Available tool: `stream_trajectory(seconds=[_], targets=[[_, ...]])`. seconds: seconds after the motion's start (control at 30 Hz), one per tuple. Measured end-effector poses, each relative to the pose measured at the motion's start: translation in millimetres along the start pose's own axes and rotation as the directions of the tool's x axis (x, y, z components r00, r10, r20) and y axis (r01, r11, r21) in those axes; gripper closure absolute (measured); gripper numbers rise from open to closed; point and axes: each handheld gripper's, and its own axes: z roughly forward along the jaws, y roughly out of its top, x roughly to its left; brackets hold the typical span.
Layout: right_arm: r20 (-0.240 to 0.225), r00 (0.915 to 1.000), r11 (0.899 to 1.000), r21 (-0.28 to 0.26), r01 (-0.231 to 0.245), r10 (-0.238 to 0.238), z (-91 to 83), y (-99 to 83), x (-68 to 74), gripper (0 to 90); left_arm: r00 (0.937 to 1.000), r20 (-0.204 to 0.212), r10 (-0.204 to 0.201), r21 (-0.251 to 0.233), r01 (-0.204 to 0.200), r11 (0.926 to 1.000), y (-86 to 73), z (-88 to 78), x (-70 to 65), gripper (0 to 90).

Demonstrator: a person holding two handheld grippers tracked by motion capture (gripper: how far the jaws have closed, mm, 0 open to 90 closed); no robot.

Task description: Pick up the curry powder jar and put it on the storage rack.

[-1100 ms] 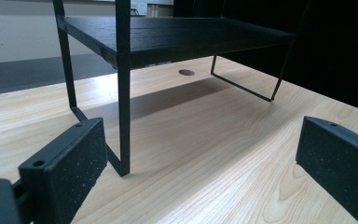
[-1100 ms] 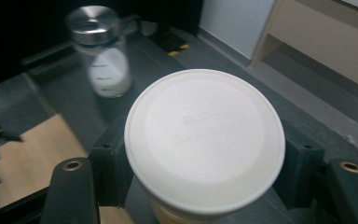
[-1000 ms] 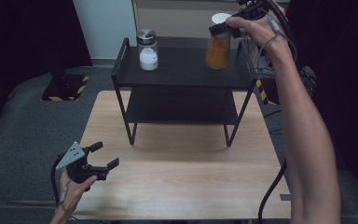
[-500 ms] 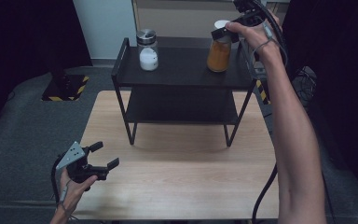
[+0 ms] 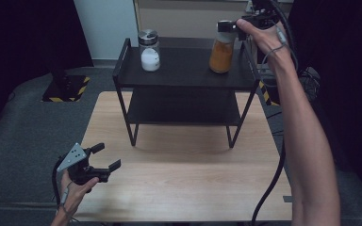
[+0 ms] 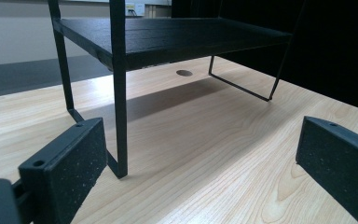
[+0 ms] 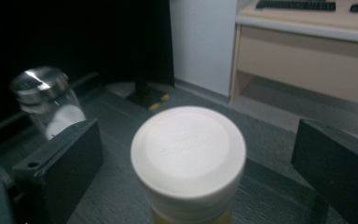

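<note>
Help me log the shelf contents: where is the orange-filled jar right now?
In the high view the orange-filled jar stands at the right end of the black rack's top shelf, across from the white-filled jar, with the open right gripper at its white lid.

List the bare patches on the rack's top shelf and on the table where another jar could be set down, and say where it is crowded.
Top shelf: free between the white-powder jar and the orange-powder jar. Table: bare in front of the rack, right of the left tool. Crowded: the shelf's right end, where the right tool, jaws just opened, flanks the orange jar's lid.
</note>
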Motion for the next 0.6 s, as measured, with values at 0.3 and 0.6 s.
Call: stream_trajectory(seconds=[0.3,0.6], targets=[[0.013,0.9991,0.996,-0.08,0.041,-0.04,-50.5,-8.2,12.7,2.5,1.0,0.003,0.004,-0.003,-0.004,1.0,0.0,0.5,-2.0,0.7],[-0.019,0.9987,0.99,-0.13,0.045,-0.048,-75.7,-36.5,18.3,2.6,1.0,0.003,0.002,-0.003,-0.002,1.0,0.1,-0.8,-4.6,0.7]])
